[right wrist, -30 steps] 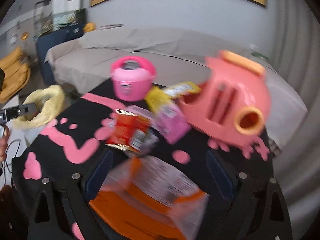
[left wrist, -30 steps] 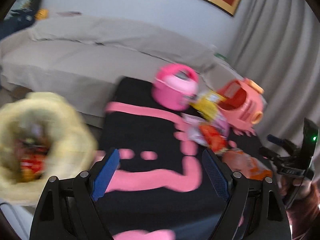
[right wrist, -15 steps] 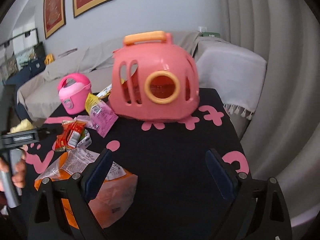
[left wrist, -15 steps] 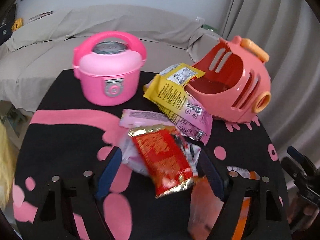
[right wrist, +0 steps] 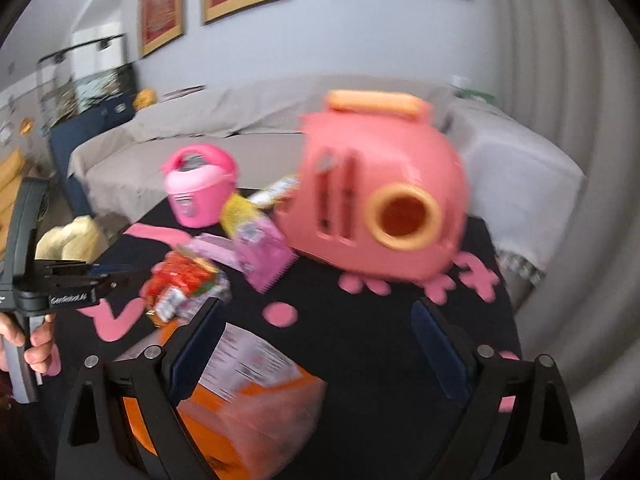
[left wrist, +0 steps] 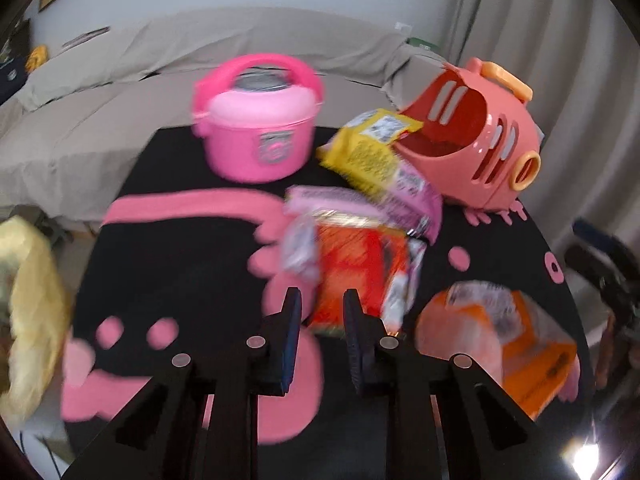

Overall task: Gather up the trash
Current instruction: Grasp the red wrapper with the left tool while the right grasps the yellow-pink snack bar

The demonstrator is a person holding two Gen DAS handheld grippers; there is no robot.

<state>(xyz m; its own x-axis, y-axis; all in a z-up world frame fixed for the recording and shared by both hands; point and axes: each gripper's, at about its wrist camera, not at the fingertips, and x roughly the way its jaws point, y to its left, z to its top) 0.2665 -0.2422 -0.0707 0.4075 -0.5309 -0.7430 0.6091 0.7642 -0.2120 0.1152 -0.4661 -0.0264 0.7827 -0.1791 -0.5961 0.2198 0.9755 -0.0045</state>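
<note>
Left wrist view: I am seeing my left gripper (left wrist: 319,312) having just closed, clamping the red wrapper's (left wrist: 356,268) near edge on the bench (left wrist: 180,256); right gripper (right wrist: 316,340) is standing apart over the orange bag (right wrist: 244,412).

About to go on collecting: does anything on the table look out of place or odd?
Yes. The toaster lies tipped over, its handle pointing sideways, with a yellow wrapper poking into its open side. Other wrappers lie heaped loosely beside it.
</note>
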